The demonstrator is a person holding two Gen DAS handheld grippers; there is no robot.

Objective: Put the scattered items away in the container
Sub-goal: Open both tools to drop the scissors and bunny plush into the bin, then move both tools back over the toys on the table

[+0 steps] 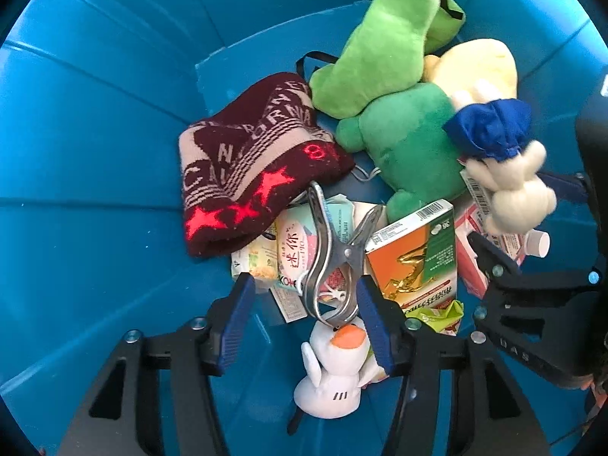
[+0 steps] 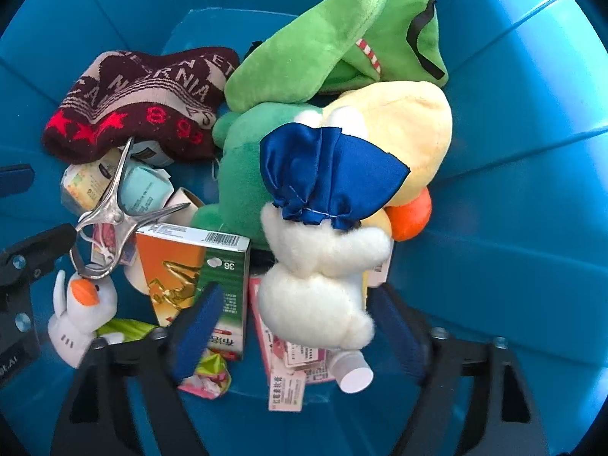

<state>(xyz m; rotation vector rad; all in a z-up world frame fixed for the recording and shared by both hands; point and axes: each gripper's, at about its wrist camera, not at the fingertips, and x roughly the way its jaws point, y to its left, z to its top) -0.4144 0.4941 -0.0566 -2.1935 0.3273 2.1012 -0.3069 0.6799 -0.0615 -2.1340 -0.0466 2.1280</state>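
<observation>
1. Blue bin [image 1: 95, 121]: holds every item listed here.
2. Left gripper [image 1: 304, 315]: fingers spread, metal clip [image 1: 334, 262] between them, untouched.
3. Right gripper [image 2: 292, 319]: fingers spread around white plush toy [image 2: 323, 285], not pinching.
4. Knit hat [image 1: 250, 167]: at 10 o'clock in the bin.
5. Orange box [image 2: 190, 269]: at 7 o'clock, right view.
</observation>
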